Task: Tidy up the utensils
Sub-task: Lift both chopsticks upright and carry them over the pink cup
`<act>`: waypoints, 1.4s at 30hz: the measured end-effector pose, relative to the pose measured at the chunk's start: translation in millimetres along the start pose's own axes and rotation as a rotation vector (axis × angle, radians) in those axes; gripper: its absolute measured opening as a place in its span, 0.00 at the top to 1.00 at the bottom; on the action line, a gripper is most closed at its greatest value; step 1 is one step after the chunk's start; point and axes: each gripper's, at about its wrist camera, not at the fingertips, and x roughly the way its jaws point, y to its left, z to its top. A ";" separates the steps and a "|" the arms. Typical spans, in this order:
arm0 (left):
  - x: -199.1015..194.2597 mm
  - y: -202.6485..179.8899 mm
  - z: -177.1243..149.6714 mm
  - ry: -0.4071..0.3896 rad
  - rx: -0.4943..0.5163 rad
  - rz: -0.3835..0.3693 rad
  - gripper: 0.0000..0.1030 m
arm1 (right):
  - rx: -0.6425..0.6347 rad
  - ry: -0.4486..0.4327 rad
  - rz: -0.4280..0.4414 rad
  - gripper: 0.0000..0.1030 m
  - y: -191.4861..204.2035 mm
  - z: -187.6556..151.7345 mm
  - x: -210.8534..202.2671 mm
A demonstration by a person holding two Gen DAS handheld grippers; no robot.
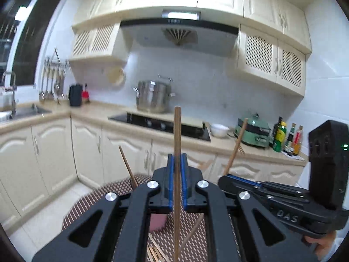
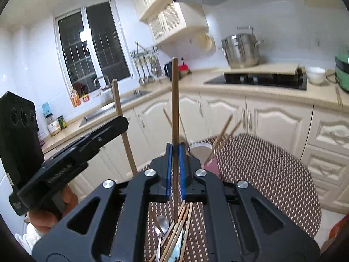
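Chopsticks, light, stiff and slippery, stand pinched mid-shaft in both the left tongs (image 1: 178, 170) and right tongs (image 2: 175, 161), best gripped there.

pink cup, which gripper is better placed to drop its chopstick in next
Right, probably: the pink cup sits just beyond the right gripper, open mouth showing. The left gripper largely hides it.

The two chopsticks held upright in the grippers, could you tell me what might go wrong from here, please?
1. Each gripper, left and right, pinches a single chopstick low on its shaft, so either could pivot or slip.
2. The pink cup already holds leaning chopsticks; inserting more might knock them or tip it.
3. The grippers sit close together and might collide.
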 end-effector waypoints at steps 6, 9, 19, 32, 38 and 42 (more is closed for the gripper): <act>17.6 4.4 17.6 -0.105 0.000 0.021 0.94 | -0.015 -0.079 -0.006 0.94 -0.1 18.2 6.8; 26.3 5.5 25.2 -0.177 0.005 0.042 0.94 | -0.028 -0.115 -0.018 0.94 0.3 25.1 11.9; 57.4 11.8 26.4 -0.314 -0.001 0.105 0.94 | -0.033 -0.207 -0.064 0.94 -6.6 34.3 30.7; 102.1 34.0 -0.3 -0.287 0.001 0.166 0.94 | -0.028 -0.206 -0.091 0.93 -17.0 29.7 59.6; 111.1 38.9 -13.1 -0.242 0.013 0.164 0.94 | -0.033 -0.193 -0.087 0.93 -16.5 28.3 64.8; 117.6 44.6 -18.8 -0.177 0.007 0.150 0.94 | -0.030 -0.175 -0.079 0.93 -15.9 26.8 68.4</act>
